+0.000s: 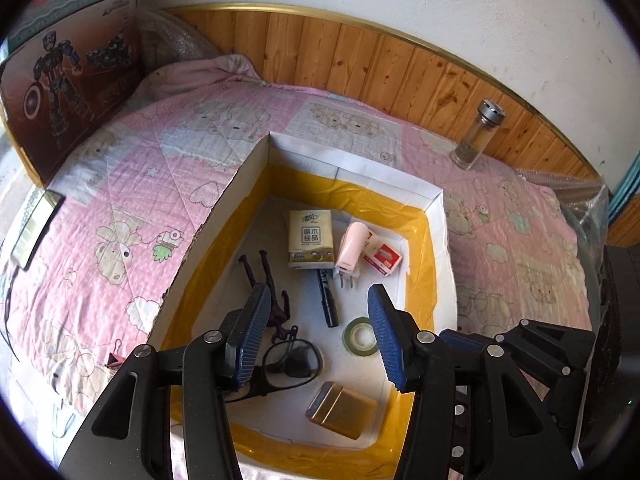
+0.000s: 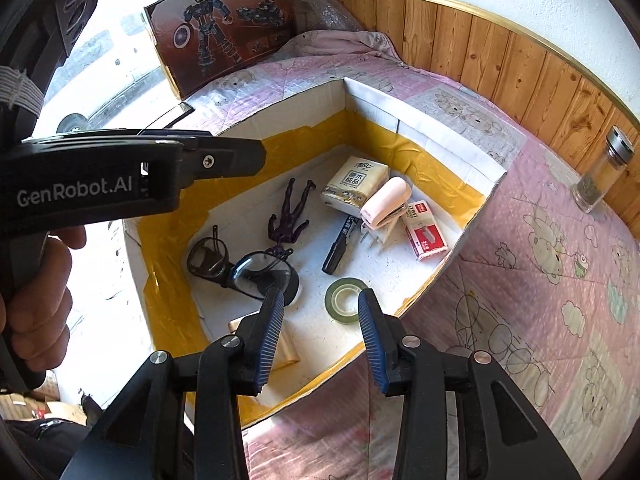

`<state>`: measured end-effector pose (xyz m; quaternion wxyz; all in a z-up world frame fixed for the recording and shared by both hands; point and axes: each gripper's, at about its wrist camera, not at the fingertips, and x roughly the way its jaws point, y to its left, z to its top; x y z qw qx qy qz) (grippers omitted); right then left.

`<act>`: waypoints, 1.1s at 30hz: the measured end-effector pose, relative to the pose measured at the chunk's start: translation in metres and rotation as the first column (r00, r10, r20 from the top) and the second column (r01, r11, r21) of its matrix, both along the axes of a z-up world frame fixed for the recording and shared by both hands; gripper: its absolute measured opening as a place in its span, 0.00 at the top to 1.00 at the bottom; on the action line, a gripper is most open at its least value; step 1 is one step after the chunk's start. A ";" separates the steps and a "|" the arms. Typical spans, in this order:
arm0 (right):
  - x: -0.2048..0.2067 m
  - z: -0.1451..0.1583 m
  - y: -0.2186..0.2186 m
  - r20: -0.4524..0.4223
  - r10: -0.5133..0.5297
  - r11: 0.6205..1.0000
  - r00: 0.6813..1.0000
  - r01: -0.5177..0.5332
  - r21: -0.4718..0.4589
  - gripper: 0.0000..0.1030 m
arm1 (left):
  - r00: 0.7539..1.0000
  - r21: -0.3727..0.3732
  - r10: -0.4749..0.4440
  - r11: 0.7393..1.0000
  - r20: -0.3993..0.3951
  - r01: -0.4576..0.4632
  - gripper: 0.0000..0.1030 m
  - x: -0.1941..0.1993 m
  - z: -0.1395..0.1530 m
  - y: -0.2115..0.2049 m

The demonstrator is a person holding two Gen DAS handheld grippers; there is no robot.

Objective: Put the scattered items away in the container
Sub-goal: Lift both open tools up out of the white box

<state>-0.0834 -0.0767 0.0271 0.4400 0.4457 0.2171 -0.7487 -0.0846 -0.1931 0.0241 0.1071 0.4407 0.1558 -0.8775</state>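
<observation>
A white cardboard box (image 1: 248, 168) (image 2: 440, 136) lined with yellow tape lies on the pink bed. In it lie a tissue pack (image 1: 310, 238) (image 2: 354, 180), a pink charger plug (image 1: 352, 250) (image 2: 386, 202), a red staples box (image 1: 382, 258) (image 2: 426, 234), a black marker (image 1: 327, 300) (image 2: 340, 248), a dark figurine (image 1: 264, 280) (image 2: 290, 216), glasses (image 1: 292, 360) (image 2: 240, 268), a green tape roll (image 1: 362, 336) (image 2: 344, 300) and a gold tin (image 1: 342, 408) (image 2: 286, 346). My left gripper (image 1: 318, 294) is open and empty above the box. My right gripper (image 2: 322, 298) is open and empty over the box's near edge.
A glass jar with a metal lid (image 1: 476, 136) (image 2: 602, 168) stands on the bed by the wooden wall panel. A red binder clip (image 1: 116, 358) lies on the quilt left of the box. A phone (image 1: 36, 232) and a toy box (image 1: 68, 80) are at the bed's left end.
</observation>
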 end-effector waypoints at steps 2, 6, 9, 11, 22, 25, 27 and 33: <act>0.008 0.001 0.001 -0.003 0.004 1.000 1.000 -0.004 0.000 0.55 | 1.000 -0.008 0.006 1.000 -0.006 -0.006 0.47 0.007 0.002 0.002; 0.024 0.003 0.005 -0.011 0.009 1.000 1.000 -0.009 -0.008 0.54 | 1.000 -0.004 0.009 1.000 -0.001 -0.009 0.46 0.020 0.001 0.007; 0.033 0.003 0.008 -0.011 0.009 1.000 1.000 -0.009 -0.015 0.54 | 1.000 -0.024 0.010 1.000 -0.004 -0.010 0.45 0.029 0.002 0.013; 0.038 0.002 0.010 -0.011 0.008 1.000 1.000 -0.008 -0.014 0.53 | 1.000 -0.039 0.010 0.999 -0.006 -0.010 0.42 0.035 0.003 0.017; 0.058 -0.002 0.019 -0.007 -0.012 0.999 1.000 0.012 -0.043 0.53 | 1.000 -0.055 0.027 0.998 -0.012 -0.028 0.33 0.061 0.002 0.030; 0.062 0.001 0.020 -0.023 -0.020 0.999 1.000 0.018 -0.048 0.53 | 0.999 -0.060 0.028 0.998 -0.026 -0.029 0.33 0.068 0.003 0.034; 0.063 0.002 0.022 -0.023 -0.027 0.998 0.999 0.026 -0.056 0.53 | 0.999 -0.068 0.029 0.997 -0.027 -0.031 0.33 0.071 0.005 0.037; 0.068 0.001 0.026 -0.021 -0.037 0.997 0.999 0.035 -0.068 0.53 | 0.999 -0.083 0.015 0.996 -0.034 -0.018 0.33 0.078 0.006 0.047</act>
